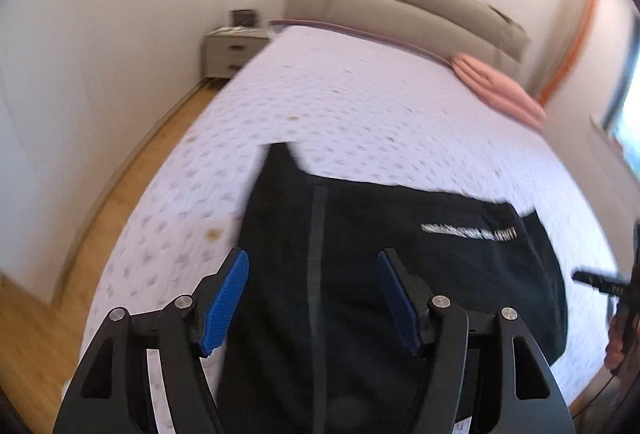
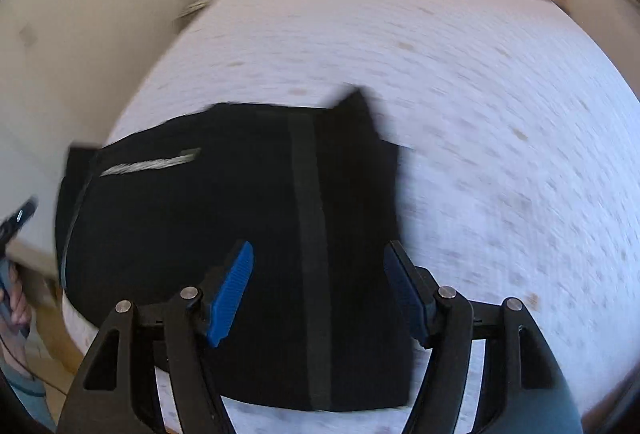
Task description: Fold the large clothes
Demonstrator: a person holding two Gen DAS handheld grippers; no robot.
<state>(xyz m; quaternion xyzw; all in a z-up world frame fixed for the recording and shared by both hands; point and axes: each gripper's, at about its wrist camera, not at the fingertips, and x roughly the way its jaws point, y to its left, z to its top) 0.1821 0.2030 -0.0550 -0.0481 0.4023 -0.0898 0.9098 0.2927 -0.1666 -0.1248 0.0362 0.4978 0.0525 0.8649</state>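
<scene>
A black garment (image 1: 400,274) with a grey stripe and a white logo lies folded on the white patterned bed (image 1: 360,102). It also shows in the right wrist view (image 2: 224,234). My left gripper (image 1: 314,298) is open and empty, hovering over the garment's left part. My right gripper (image 2: 320,294) is open and empty, hovering over the garment's right part. The right gripper's tip (image 1: 596,280) shows at the right edge of the left wrist view. The left gripper (image 2: 16,218) shows at the left edge of the right wrist view. Both views are motion blurred.
A pink folded blanket (image 1: 500,90) lies by the beige headboard (image 1: 400,2). A nightstand (image 1: 230,48) stands left of the bed. Wooden floor (image 1: 120,194) runs along the bed's left side. A window (image 1: 628,106) is at the right.
</scene>
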